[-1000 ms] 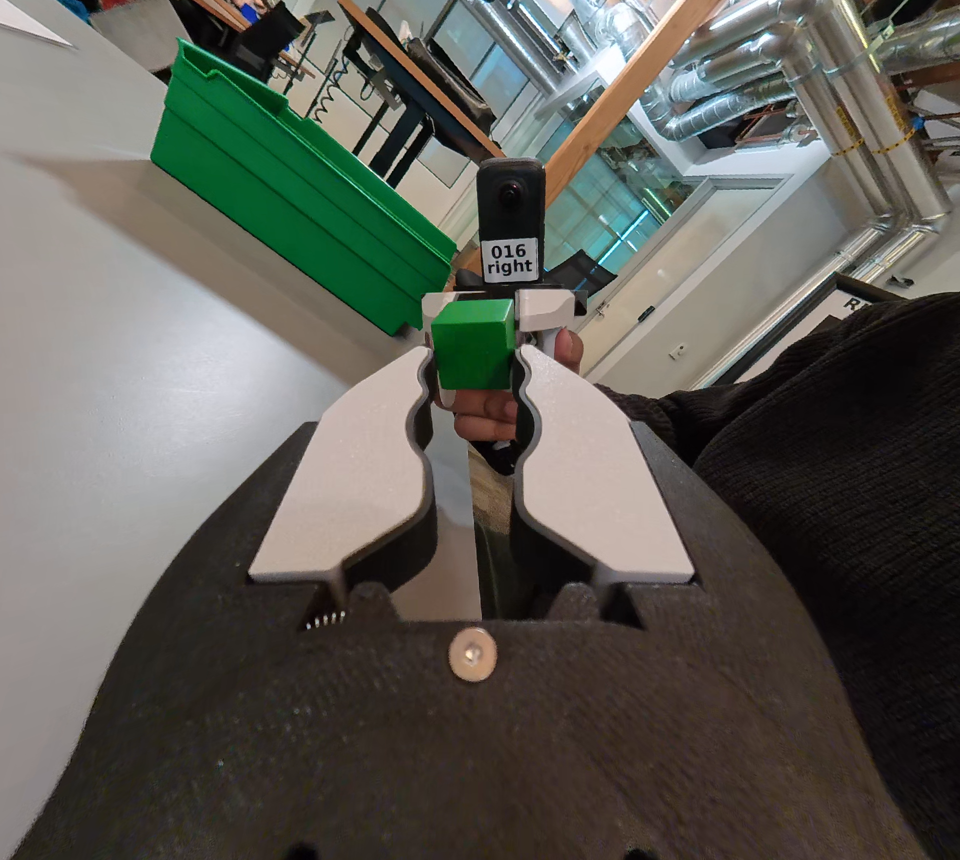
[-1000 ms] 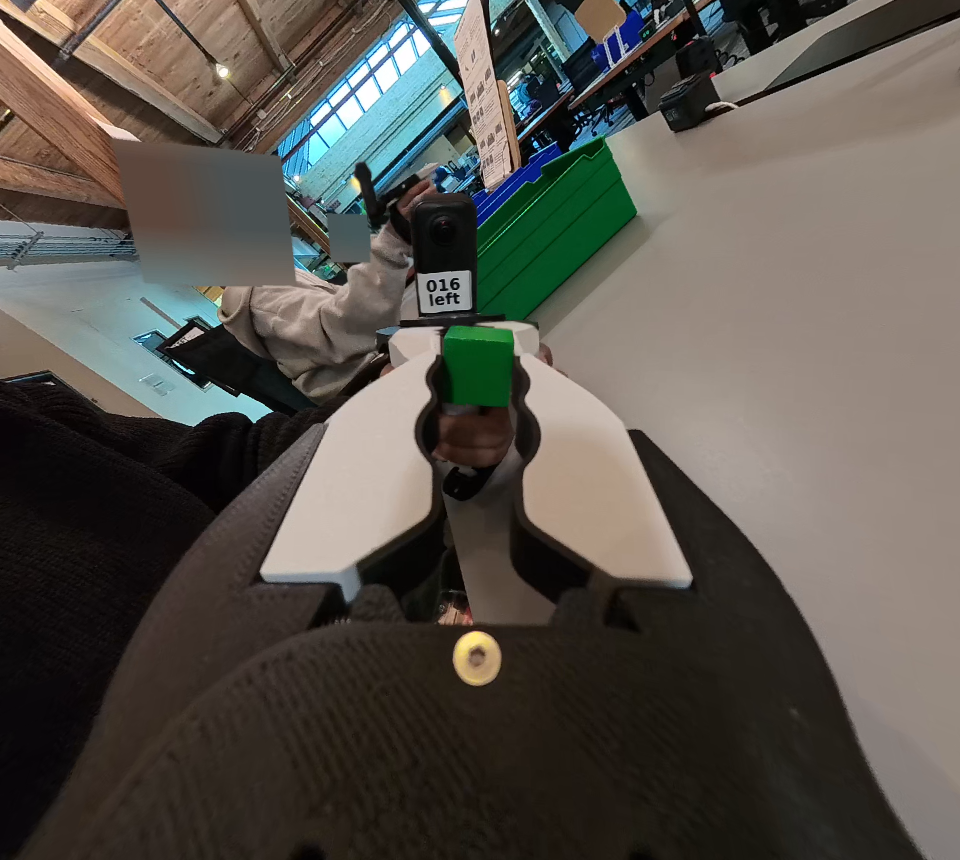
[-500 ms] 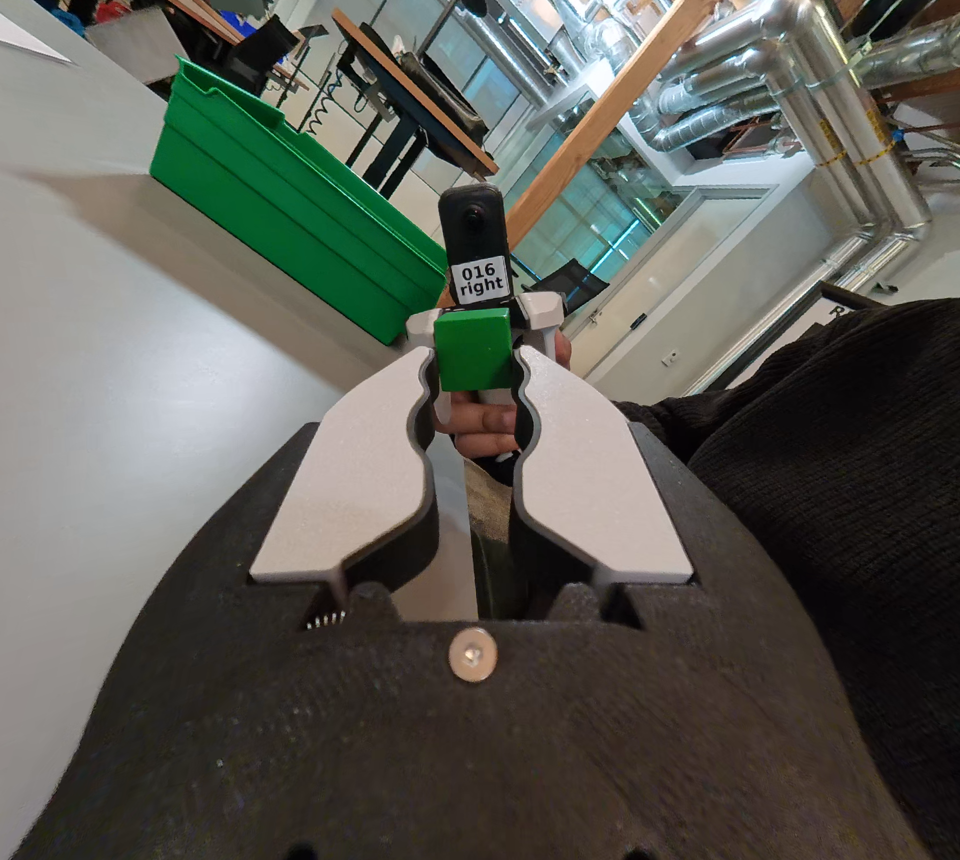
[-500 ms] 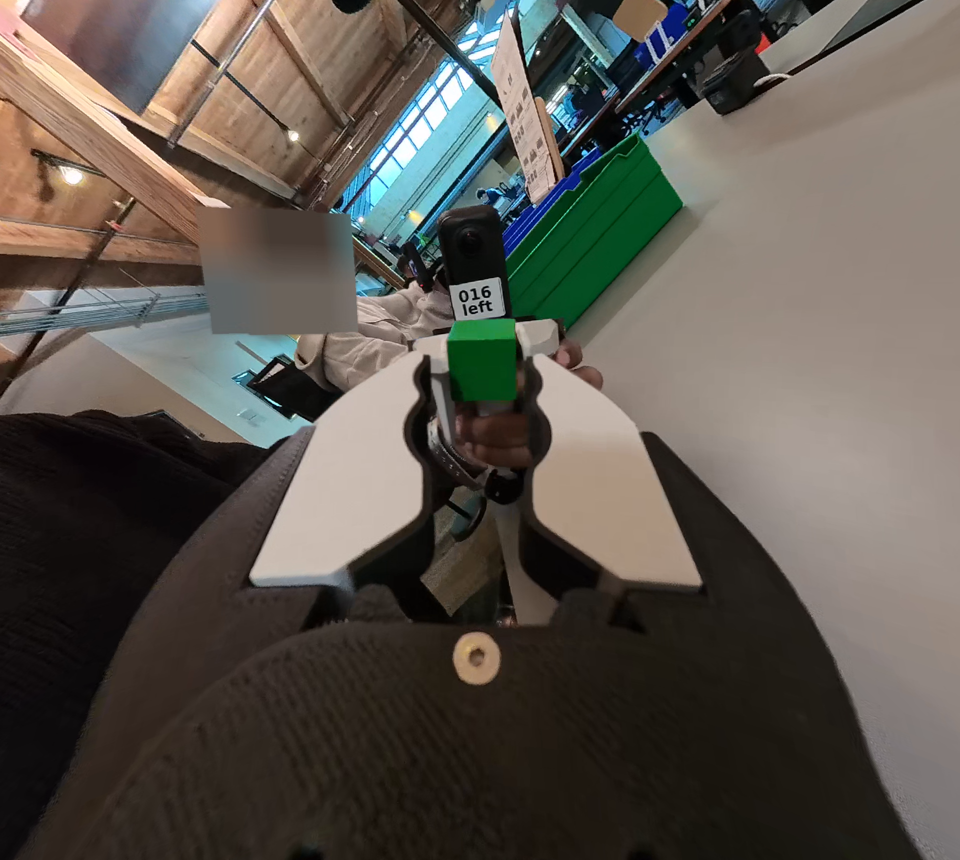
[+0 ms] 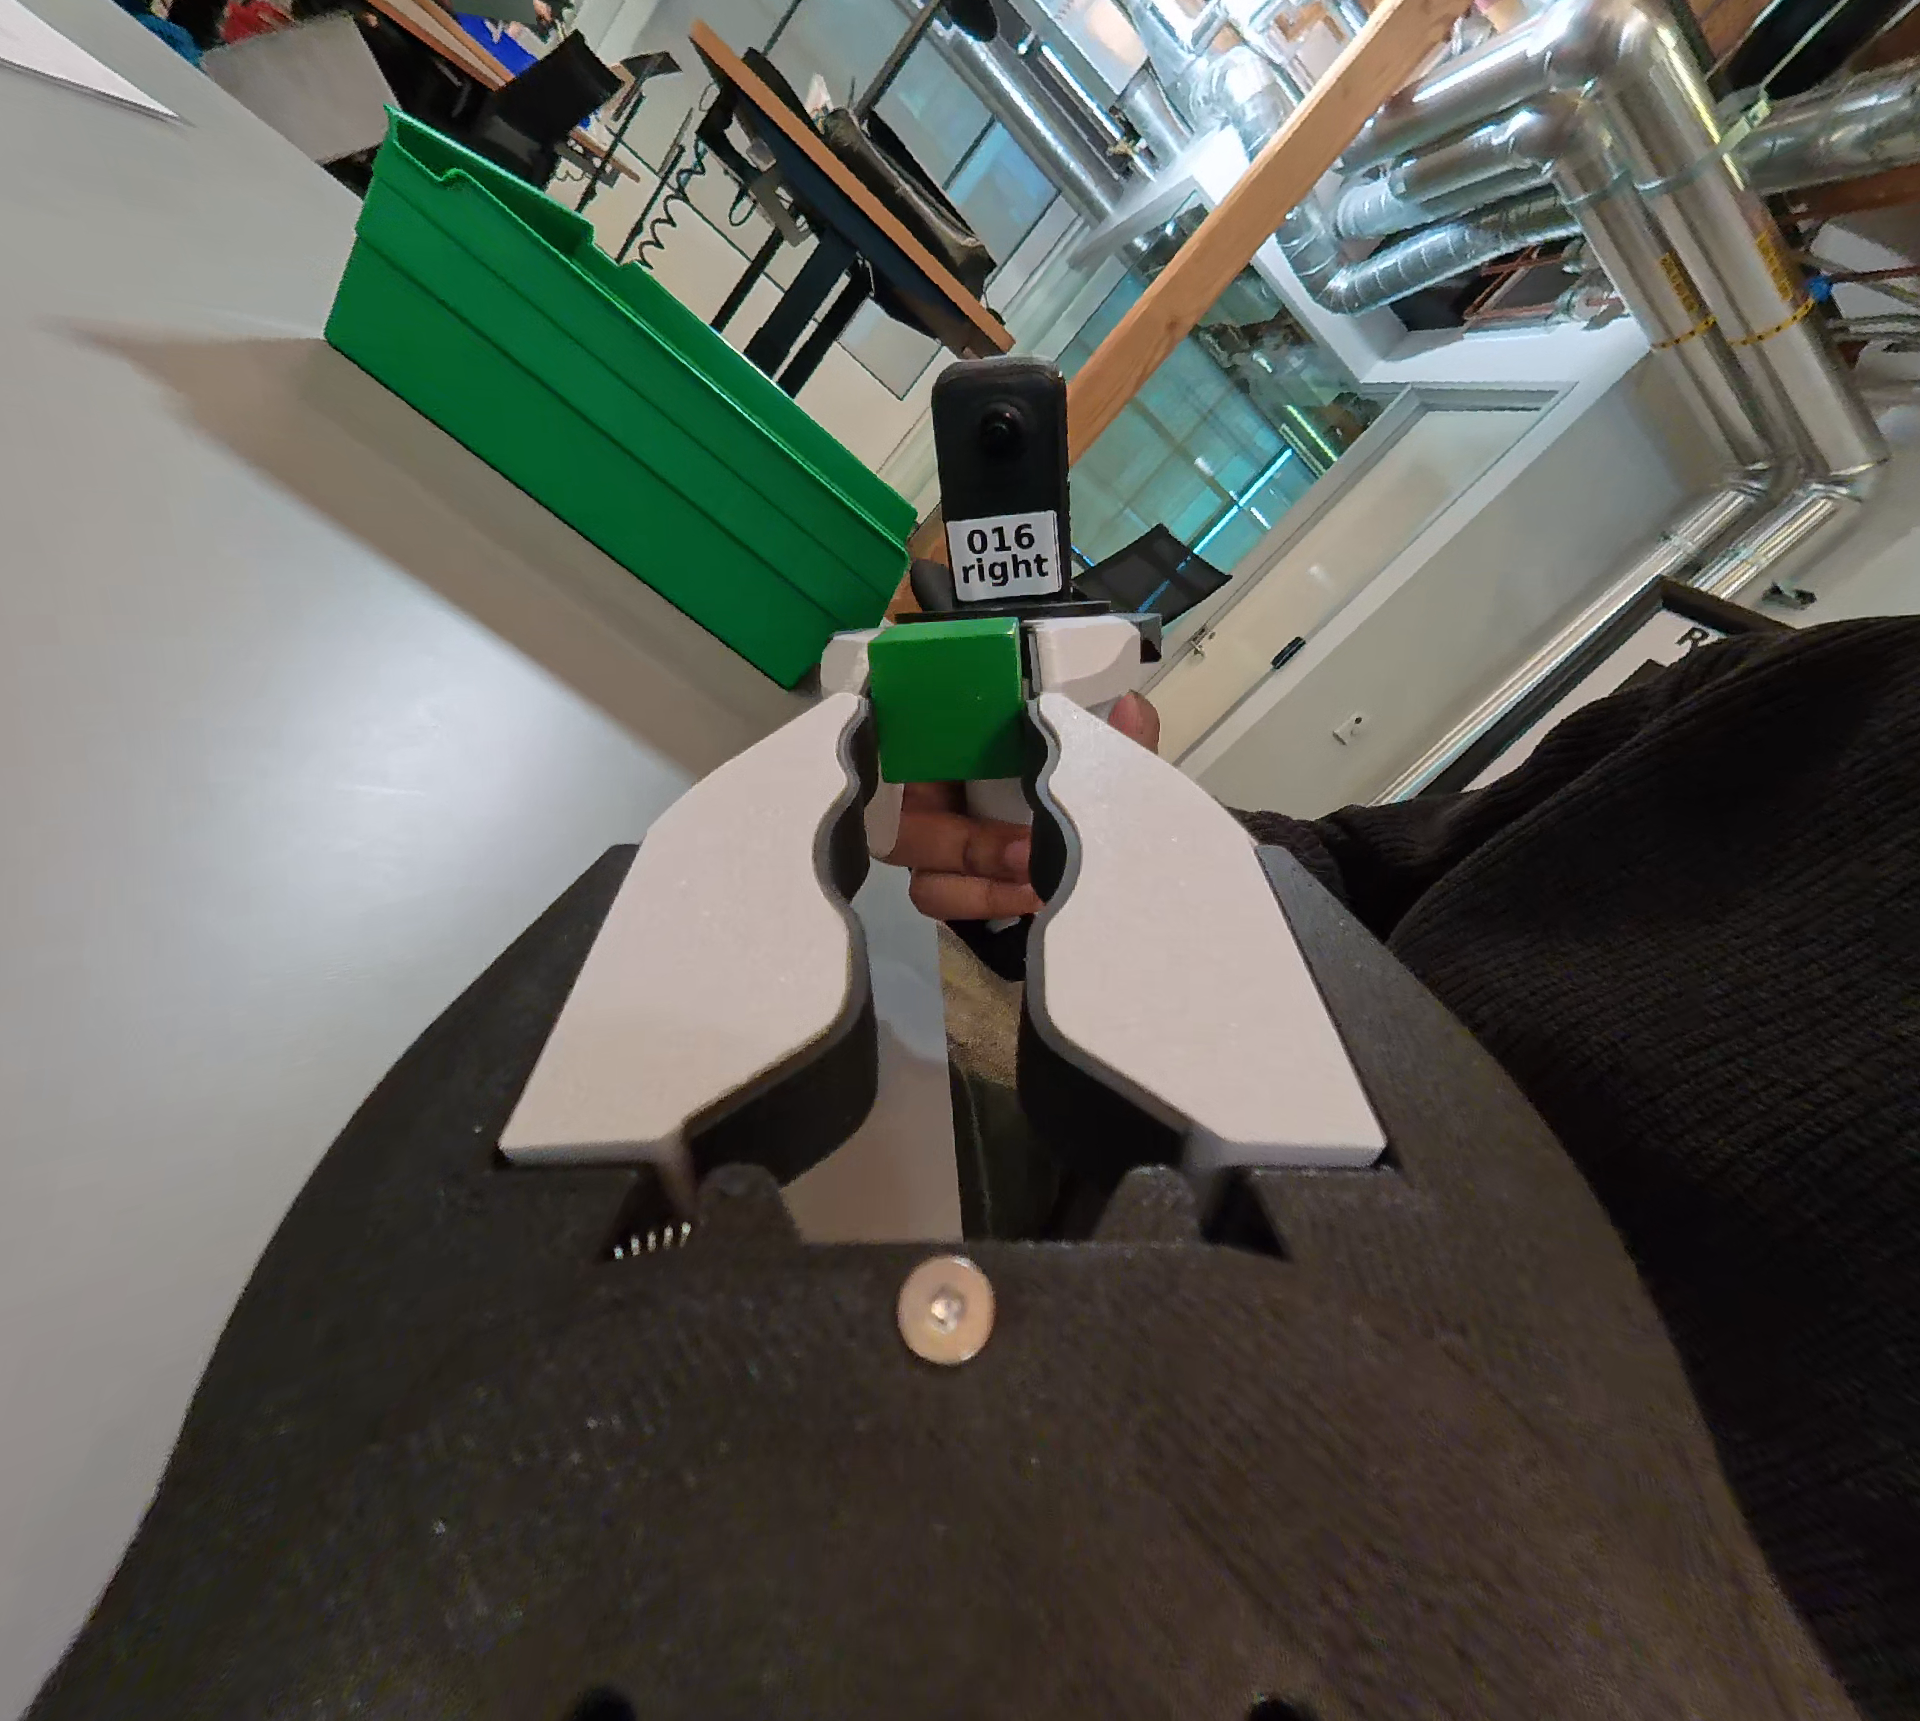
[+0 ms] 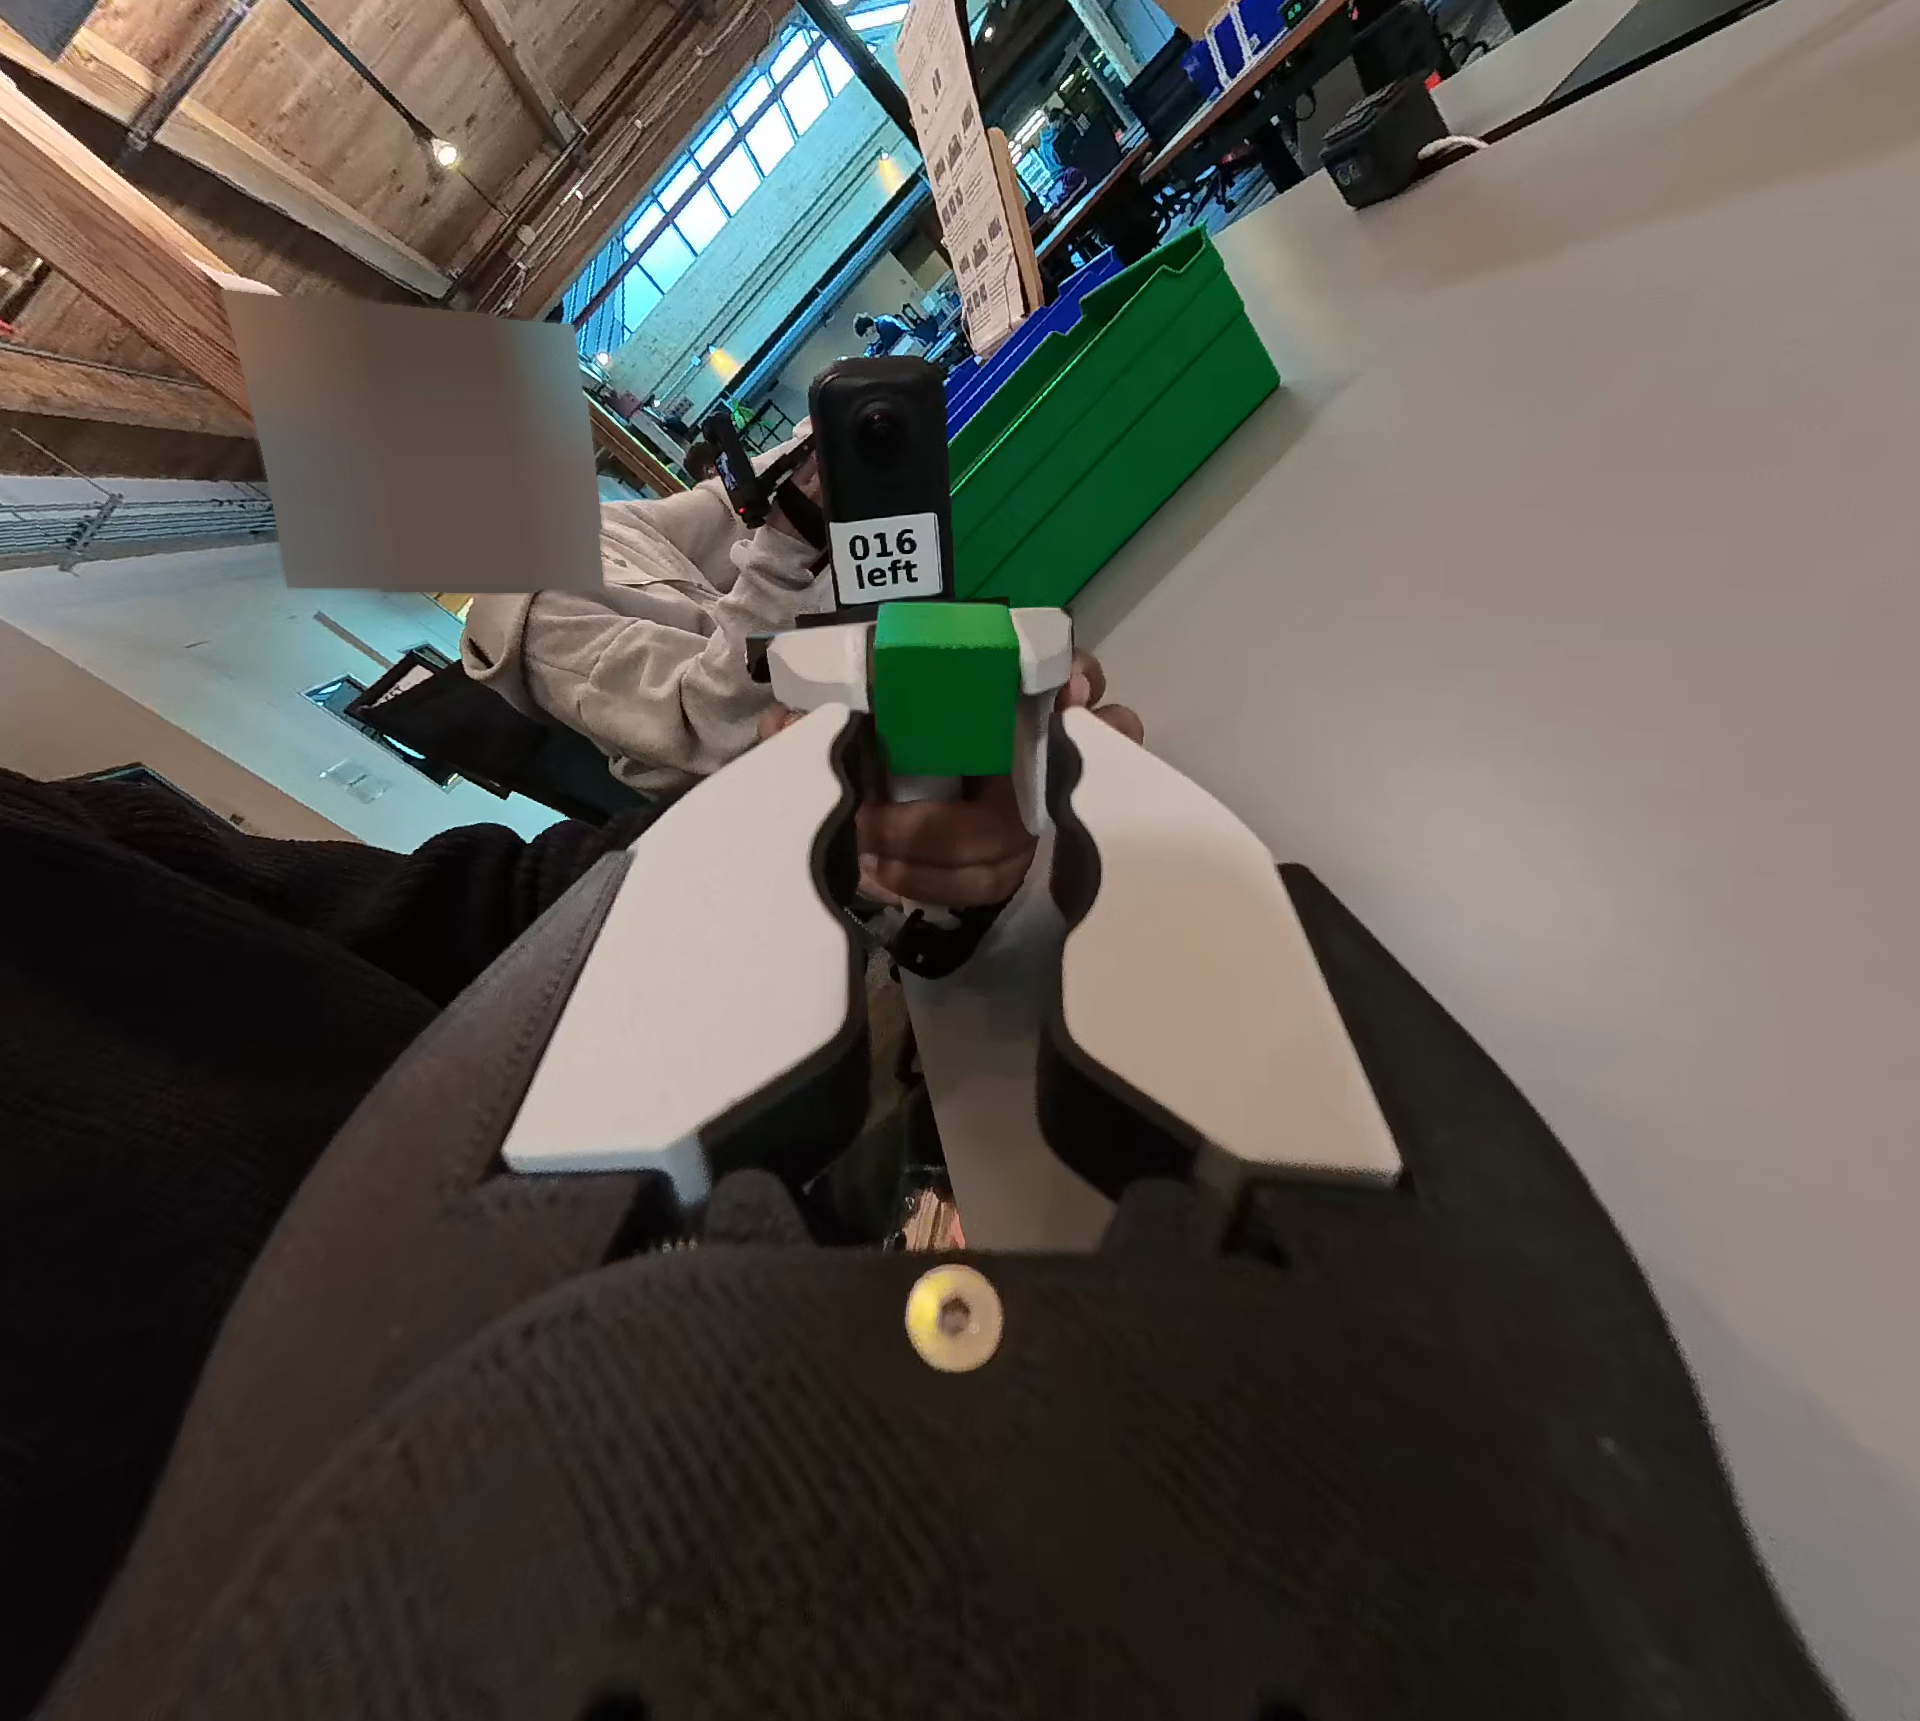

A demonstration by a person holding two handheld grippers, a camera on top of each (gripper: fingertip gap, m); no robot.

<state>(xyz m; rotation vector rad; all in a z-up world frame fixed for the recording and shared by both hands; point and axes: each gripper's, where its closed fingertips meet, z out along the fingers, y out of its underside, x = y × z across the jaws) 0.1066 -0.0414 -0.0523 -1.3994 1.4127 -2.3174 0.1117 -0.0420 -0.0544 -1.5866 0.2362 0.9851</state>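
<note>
A green cube [image 5: 945, 707] is clamped between the fingertips of my left gripper [image 5: 945, 736], which is shut on it, in the air beside the grey table [image 5: 260, 736]. My right gripper [image 6: 951, 741] faces the left one tip to tip. Its jaws stand slightly apart around the same cube [image 6: 940, 695], with the left gripper's white fingers [image 6: 1039, 653] between them and the cube. The right gripper [image 5: 1081, 663] also shows behind the cube in the left wrist view, with a hand on its handle.
A green bin [image 5: 582, 414] stands on the table beyond the grippers; it also shows in the right wrist view [image 6: 1122, 424], with blue bins behind it. A small black device [image 6: 1382, 144] sits at the table's far edge. A person in a light hoodie [image 6: 623, 643] sits beyond.
My right gripper's jaws have spread a little from the cube. My left gripper has stayed shut on it. Both grippers have swayed slightly together.
</note>
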